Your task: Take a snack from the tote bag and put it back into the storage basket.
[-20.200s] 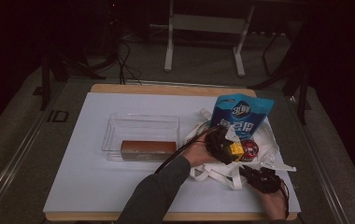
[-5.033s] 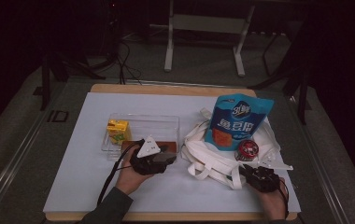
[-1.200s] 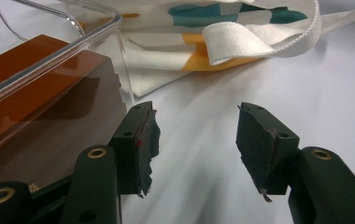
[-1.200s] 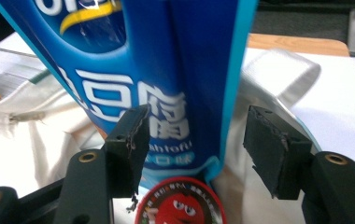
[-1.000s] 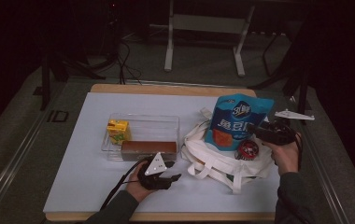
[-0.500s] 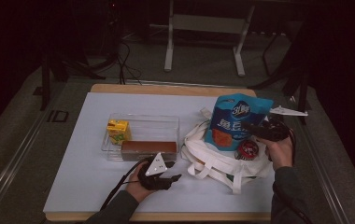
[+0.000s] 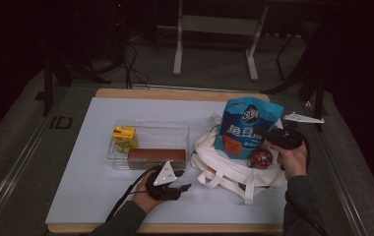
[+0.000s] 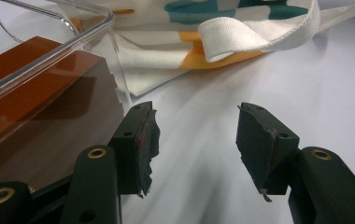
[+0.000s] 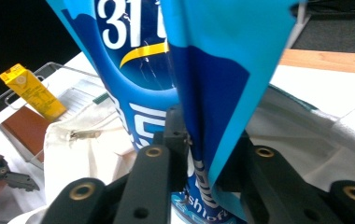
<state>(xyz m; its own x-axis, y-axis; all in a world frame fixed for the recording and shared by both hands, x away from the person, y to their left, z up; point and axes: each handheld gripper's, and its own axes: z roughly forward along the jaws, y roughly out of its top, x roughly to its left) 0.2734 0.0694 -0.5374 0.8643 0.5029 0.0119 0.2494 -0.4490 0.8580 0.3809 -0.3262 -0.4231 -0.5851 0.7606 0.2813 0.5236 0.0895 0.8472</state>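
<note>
On the white table [image 7: 96, 191], the right tool [image 7: 269, 139] has just clamped the blue bag [image 7: 246, 125], seemingly its edge; left tool [image 7: 181, 189] stays released

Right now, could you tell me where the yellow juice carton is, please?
In the high view, the yellow juice carton stands in the clear tray's left end, beside the brown box.

Dim lab or studio recording space: white-topped table [image 7: 126, 196], bare metal stand legs [image 7: 214, 44] and floor cables [image 7: 131, 64] behind.

My table [image 7: 101, 196] is lit from overhead; surroundings stay dark, the high view perhaps slightly soft, close-ups sharp.
</note>
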